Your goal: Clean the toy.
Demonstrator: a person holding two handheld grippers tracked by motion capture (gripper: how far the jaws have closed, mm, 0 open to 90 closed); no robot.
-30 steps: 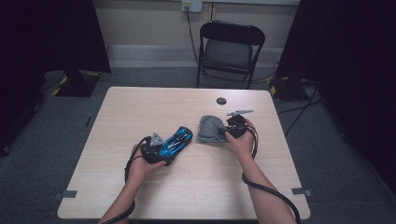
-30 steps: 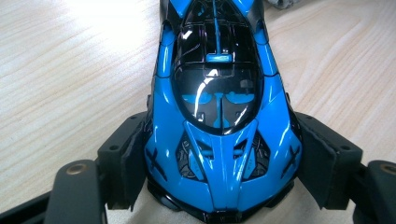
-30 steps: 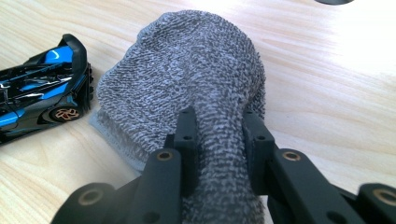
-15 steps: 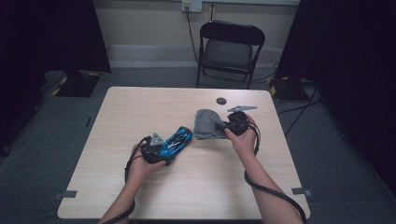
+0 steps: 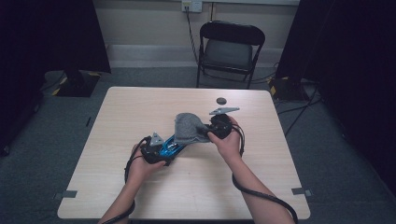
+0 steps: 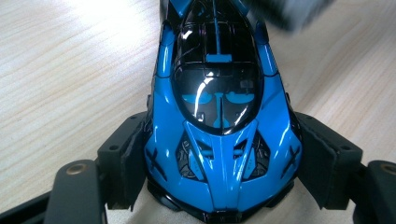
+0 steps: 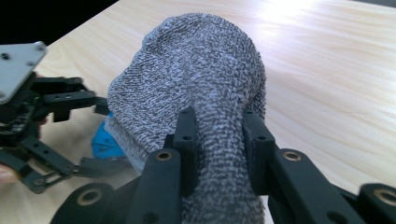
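Now left claw [image 6: 219,196] clamps blue toy car [image 6: 219,116] mid-table; right claw [image 7: 219,154] pinches grey sock [image 7: 196,84]. Step: covering car; next, draping sock squarely over it.

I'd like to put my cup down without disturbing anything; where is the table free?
The near strip of the table between the forearms is bare, as is the far left part. The middle is crowded: blue toy car, grey cloth, both grippers. A small dark disc lies far right.

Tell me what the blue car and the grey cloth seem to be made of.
Blue-and-black toy car: hard and glossy, likely painted plastic or die-cast metal, since its shell mirrors the lights. Speckled grey knitted cloth: soft yarn, matte, with visible knit loops; it bunches between the right tongs.
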